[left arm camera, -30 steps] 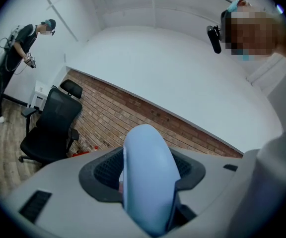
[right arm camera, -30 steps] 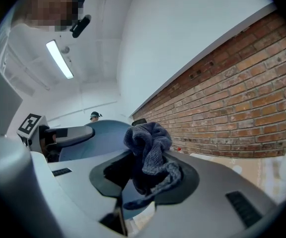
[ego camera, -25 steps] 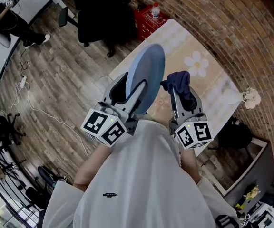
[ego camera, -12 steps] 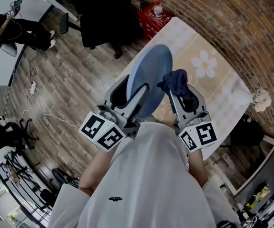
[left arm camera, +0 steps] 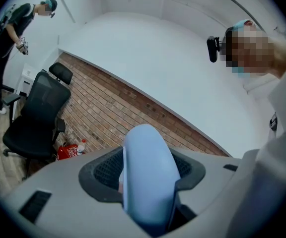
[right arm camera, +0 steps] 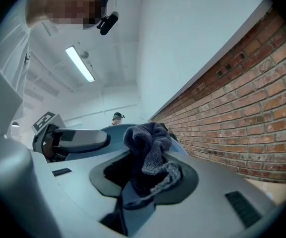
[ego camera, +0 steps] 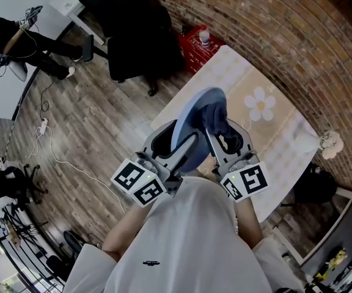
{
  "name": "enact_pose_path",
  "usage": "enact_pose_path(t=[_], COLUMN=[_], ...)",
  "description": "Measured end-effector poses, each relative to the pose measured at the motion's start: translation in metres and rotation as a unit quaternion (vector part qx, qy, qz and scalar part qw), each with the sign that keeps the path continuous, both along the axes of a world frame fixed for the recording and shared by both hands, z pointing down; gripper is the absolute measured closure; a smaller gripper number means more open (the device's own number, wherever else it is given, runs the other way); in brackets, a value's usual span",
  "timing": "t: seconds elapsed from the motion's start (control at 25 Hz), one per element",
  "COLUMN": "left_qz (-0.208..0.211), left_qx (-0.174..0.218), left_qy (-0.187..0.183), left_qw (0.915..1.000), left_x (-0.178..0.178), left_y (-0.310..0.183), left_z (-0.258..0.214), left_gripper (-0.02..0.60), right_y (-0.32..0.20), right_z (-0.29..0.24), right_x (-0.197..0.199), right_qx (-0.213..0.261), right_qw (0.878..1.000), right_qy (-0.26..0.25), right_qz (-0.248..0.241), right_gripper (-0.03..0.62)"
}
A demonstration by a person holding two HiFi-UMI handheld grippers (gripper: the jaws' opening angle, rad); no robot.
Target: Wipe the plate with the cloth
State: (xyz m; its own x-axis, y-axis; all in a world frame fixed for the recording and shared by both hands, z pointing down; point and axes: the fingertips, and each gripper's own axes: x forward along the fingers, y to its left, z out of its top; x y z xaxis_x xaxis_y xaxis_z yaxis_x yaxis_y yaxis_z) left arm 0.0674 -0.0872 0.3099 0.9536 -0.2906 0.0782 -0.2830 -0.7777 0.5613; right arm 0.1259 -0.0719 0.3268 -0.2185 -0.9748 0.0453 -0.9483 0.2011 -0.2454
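1. Left gripper (left arm camera: 148, 182): jaws clamped on the rim of the plate (left arm camera: 150, 167), which stands on edge between them.
2. Right gripper (right arm camera: 145, 175): jaws closed on a bunched dark blue cloth (right arm camera: 150, 150), whose loose end rises above the jaw tips.
3. Plate, light blue: held up in front of the person's chest and above the table (ego camera: 280, 142), tilted, its far edge pointing away.
4. Cloth: lies over the right part of the plate's face in the head view. The right gripper view shows the blue surface directly behind it.
5. Table: covered with a pale cover bearing a white flower print (ego camera: 260, 104); a small white bouquet (ego camera: 329, 144) sits at its far right edge.
6. Red box (ego camera: 194, 46) with a bottle (ego camera: 205, 37) on it: beyond the table's far end, by the brick wall (ego camera: 298, 41).
7. Black office chair (ego camera: 139, 47): on the wooden floor (ego camera: 96, 121), left of the red box.
8. Second person (ego camera: 17, 38): well apart, upper left.
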Motion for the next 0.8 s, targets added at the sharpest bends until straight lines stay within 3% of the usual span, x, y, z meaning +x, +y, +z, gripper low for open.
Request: enact_pose_path(t=[0.16, 0.4, 0.8], left_qz=[0.020, 0.005, 0.017], left_qx=[-0.005, 0.004, 0.026], left_qy=[0.014, 0.007, 0.023], left_qw=[0.9997, 1.0000, 0.9993], left_x=[0.000, -0.005, -0.001], left_y=[0.005, 0.008, 0.002], left_z=[-0.011, -0.010, -0.025], left_gripper=[0.334, 0.334, 0.334], right_y=[-0.016, -0.022, -0.034], right_z=[0.002, 0.009, 0.026], right_x=[-0.002, -0.003, 0.034], right_qx=[0.003, 0.003, -0.026], right_qw=[1.000, 0.999, 0.998], right_qy=[0.024, 0.038, 0.050], right_qz=[-0.009, -0.016, 0.033], right_gripper=[0.451, 0.451, 0.451])
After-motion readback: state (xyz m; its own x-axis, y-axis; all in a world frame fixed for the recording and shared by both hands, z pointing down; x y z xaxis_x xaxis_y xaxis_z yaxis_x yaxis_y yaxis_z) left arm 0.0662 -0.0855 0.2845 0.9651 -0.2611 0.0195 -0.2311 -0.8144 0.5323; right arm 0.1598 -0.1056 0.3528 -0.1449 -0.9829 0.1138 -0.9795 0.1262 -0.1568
